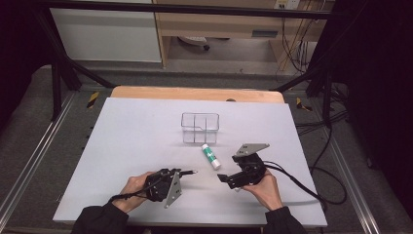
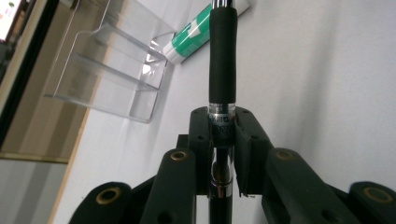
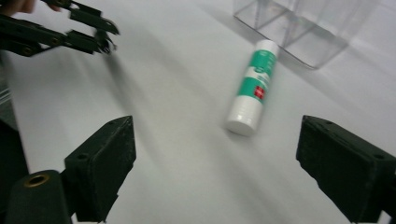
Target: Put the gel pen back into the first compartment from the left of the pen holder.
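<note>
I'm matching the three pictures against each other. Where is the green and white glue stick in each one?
High view: glue stick at centre, just below the clear organiser.
Left gripper view: top centre, beside the organiser.
Right gripper view: centre right, below the organiser.
Shared landmark: the organiser.

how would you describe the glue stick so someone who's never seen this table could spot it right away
Start at the white table top and find the clear divided organizer near its middle. Just in front of it, toward the person, the glue stick lies on its side. It is the one green and white tube with a white cap, unlike the thin black pen clamped in the left gripper.
</note>
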{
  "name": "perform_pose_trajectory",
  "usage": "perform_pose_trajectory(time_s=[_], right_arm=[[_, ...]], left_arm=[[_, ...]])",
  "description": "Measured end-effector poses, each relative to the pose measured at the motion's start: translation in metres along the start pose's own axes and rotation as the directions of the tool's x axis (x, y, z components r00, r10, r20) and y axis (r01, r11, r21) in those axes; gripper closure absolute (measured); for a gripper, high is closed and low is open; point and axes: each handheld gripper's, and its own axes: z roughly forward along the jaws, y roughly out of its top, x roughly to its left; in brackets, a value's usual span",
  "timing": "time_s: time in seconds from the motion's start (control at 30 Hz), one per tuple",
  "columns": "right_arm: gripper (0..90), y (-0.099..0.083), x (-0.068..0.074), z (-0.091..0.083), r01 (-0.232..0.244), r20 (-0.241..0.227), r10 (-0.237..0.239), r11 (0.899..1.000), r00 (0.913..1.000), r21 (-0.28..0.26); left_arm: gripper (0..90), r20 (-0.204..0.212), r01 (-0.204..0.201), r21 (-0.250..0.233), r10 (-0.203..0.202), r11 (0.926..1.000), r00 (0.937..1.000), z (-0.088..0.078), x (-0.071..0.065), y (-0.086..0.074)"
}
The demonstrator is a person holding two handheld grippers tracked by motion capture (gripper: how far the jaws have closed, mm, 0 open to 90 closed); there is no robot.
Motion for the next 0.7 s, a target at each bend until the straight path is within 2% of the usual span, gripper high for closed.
perform_pose_trajectory(time_s=[0.07, 0.13, 0.2, 0.3, 0.4, 0.5, 0.57, 0.7], right_arm=[[7.8, -0.005, -0.003, -0.001, -0.005, 0.031, 0.005, 1.000, 0.9995, -0.004], [5.6, -0.011, -0.007, -0.002, -0.015, 0.056, 0.015, 1.000, 0.9983, -0.007], [4.4, -0.016, -0.011, -0.004, -0.032, 0.070, 0.032, 0.999, 0.9971, -0.007], [3.7, -0.024, -0.016, -0.006, -0.054, 0.085, 0.055, 0.998, 0.9949, -0.014], [2.9, -0.033, -0.022, -0.010, -0.066, 0.099, 0.067, 0.998, 0.9928, -0.021], [2.5, -0.041, -0.027, -0.015, -0.080, 0.115, 0.083, 0.996, 0.9899, -0.028], [2.4, -0.047, -0.029, -0.017, -0.093, 0.125, 0.096, 0.995, 0.9875, -0.035], [2.2, -0.057, -0.034, -0.022, -0.108, 0.137, 0.112, 0.993, 0.9842, -0.036]], left_arm=[[78.0, 0.000, 0.047, -0.004, -0.047, 0.9989, 0.9989, 0.000, 0.003, -0.001], [78.0, 0.005, 0.102, -0.007, -0.102, 0.9948, 0.9948, 0.000, 0.006, -0.002], [78.0, 0.012, 0.152, -0.006, -0.152, 0.9883, 0.9883, 0.000, 0.011, -0.002], [78.0, 0.016, 0.225, -0.005, -0.225, 0.9744, 0.9743, -0.001, 0.017, -0.003], [78.0, 0.028, 0.302, -0.014, -0.301, 0.9533, 0.9531, -0.003, 0.024, -0.002], [78.0, 0.041, 0.379, -0.027, -0.377, 0.9251, 0.9251, -0.005, 0.031, -0.002], [78.0, 0.046, 0.427, -0.033, -0.425, 0.9037, 0.9038, -0.006, 0.036, -0.001], [78.0, 0.053, 0.490, -0.038, -0.488, 0.8709, 0.8713, -0.008, 0.045, 0.002]])
